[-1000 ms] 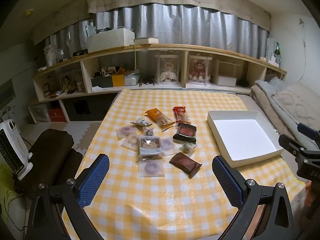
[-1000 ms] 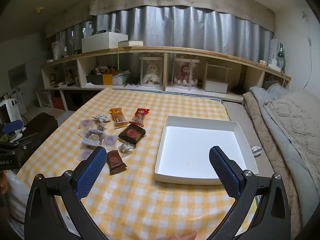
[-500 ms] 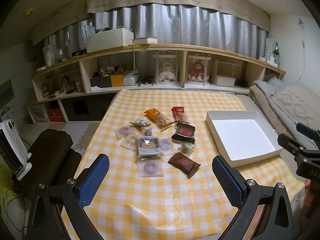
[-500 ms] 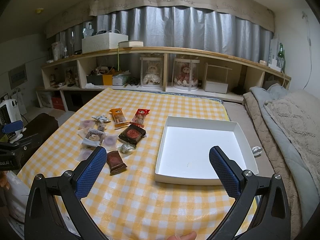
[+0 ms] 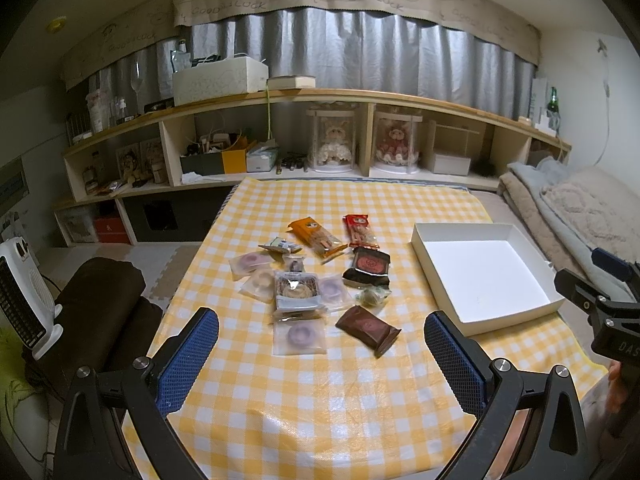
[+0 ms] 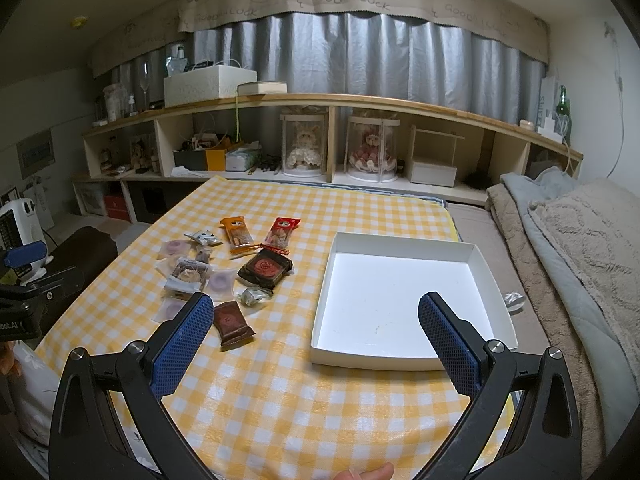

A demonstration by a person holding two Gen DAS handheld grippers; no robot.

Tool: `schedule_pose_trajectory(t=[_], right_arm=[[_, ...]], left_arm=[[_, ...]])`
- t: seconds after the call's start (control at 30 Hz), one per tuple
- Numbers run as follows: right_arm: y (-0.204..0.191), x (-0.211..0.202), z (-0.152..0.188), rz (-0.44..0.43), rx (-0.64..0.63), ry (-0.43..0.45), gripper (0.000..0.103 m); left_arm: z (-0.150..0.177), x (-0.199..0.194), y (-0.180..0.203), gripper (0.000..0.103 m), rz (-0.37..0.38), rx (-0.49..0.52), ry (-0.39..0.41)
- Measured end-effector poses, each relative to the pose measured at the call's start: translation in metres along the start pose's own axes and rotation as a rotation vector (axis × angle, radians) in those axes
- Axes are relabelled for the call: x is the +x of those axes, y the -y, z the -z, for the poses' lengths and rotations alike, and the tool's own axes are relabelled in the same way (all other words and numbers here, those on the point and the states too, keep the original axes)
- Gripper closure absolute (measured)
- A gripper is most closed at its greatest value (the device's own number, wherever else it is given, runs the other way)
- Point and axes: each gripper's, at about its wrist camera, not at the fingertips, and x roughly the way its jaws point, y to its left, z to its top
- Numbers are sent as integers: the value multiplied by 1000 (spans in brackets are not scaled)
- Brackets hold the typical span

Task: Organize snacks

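Note:
A cluster of wrapped snacks lies mid-table: an orange pack, a red pack, a dark box with a red seal, a brown packet and several clear-wrapped round sweets. To their right sits a shallow white box, empty inside. My left gripper hovers open above the near table edge, in front of the snacks. My right gripper is open too, held over the box's near-left corner; the brown packet lies beside its left finger.
The table wears a yellow checked cloth. A long wooden shelf with dolls and boxes runs along the back. Folded blankets lie to the right, a dark cushion and a white heater to the left.
Both views have shifted very slightly; the snacks and the box have not moved, and both grippers stay open.

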Motion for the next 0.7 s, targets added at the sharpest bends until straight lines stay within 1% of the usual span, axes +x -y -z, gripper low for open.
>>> schedule_pose_trajectory(t=[0.7], right_arm=[[1, -1, -1, -2, 2, 1, 0]], left_arm=[[1, -4, 4, 0, 3, -1, 2]])
